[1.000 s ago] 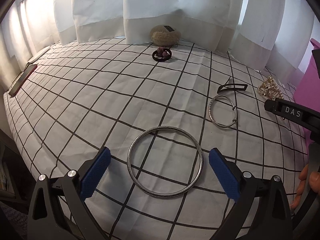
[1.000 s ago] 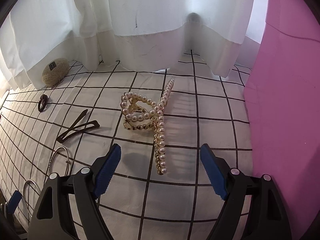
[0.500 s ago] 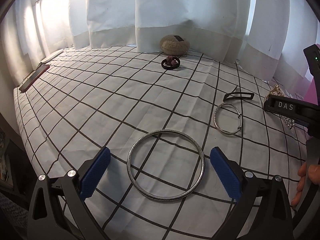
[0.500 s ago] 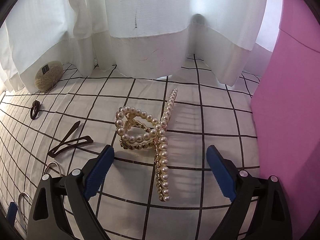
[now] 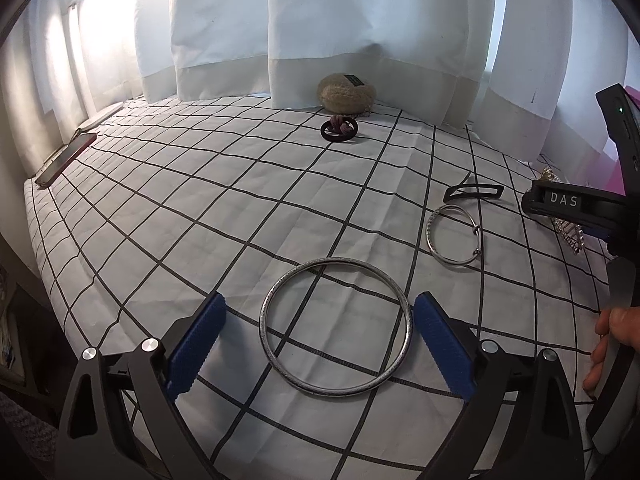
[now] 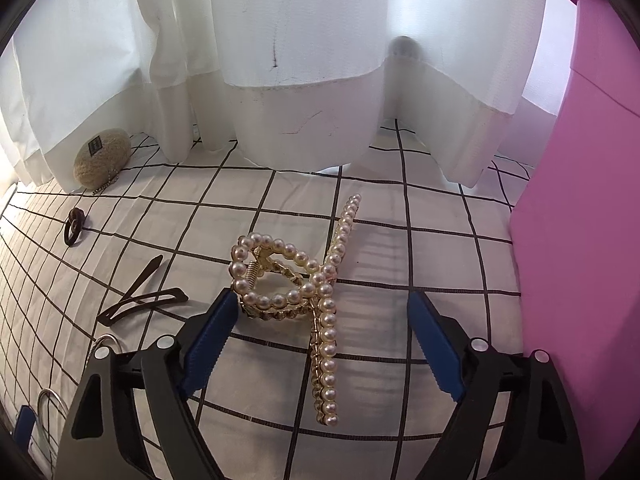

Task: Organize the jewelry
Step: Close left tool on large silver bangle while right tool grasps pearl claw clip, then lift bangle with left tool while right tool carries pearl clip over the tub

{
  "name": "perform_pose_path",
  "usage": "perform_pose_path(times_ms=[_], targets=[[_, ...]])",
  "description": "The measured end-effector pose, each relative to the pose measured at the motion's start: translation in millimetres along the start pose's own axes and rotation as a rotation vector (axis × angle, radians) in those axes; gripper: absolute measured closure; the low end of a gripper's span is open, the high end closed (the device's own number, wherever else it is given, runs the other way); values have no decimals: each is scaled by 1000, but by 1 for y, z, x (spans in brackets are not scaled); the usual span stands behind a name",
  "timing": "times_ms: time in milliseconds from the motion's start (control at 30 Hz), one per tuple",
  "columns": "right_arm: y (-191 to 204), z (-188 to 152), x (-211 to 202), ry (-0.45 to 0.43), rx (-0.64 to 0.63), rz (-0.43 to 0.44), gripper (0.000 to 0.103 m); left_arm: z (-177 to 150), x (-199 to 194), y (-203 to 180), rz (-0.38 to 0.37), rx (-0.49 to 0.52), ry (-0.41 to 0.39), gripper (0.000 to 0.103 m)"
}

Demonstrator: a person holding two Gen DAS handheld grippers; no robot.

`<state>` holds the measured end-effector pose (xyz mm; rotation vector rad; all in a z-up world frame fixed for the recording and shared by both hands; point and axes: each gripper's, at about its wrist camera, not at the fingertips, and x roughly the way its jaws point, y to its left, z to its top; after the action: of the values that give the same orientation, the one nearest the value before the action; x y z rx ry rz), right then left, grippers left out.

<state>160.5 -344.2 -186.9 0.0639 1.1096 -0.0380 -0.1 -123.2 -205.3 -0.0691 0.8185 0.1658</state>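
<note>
left gripper [image 5: 316, 344], jaws just narrowing but apart, straddles a silver bangle [image 5: 335, 326] on the checked cloth [image 5: 200, 208]; right gripper [image 6: 320, 336], also narrowing, brackets a pearl hair claw [image 6: 296, 280], untouched.

We see the left gripper [image 5: 316, 346] as a matte black frame of triangular cut-out arms, each arm studded with round silver screws and ending in fingers [image 5: 195, 350] faced with ribbed blue pads. The right gripper [image 6: 322, 344] is built alike, with the same black arms, silver screw heads and saw-toothed blue pads on its fingers [image 6: 436, 350]. From the left wrist view we also see the right gripper's black body from the side, marked "DAS" in pale letters, a small green light on the black part above it, and the person's hand [image 5: 608, 346] on its grey handle.
</note>
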Motion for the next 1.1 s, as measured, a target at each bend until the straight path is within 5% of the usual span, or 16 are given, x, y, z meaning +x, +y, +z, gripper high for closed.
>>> perform_pose_path(times_ms=[33,100,133,433,1100], targets=[[0,-1,-2,-6,-5,1,30,0,-1,1,4,-4,-2,18],[0,-5,-6,-21,-17,1,56,-1,-3,3,5,-5,-7,27],[0,-6,-7,-21,-19,-3,59,-1,-4,4,3,-1,-13,32],[0,-23,-22,-53,4,40,59,5,-6,12,-6,-16,6,32],[35,-44,-98,-127,8,143,59,43,-46,36,-37,44,-85,32]])
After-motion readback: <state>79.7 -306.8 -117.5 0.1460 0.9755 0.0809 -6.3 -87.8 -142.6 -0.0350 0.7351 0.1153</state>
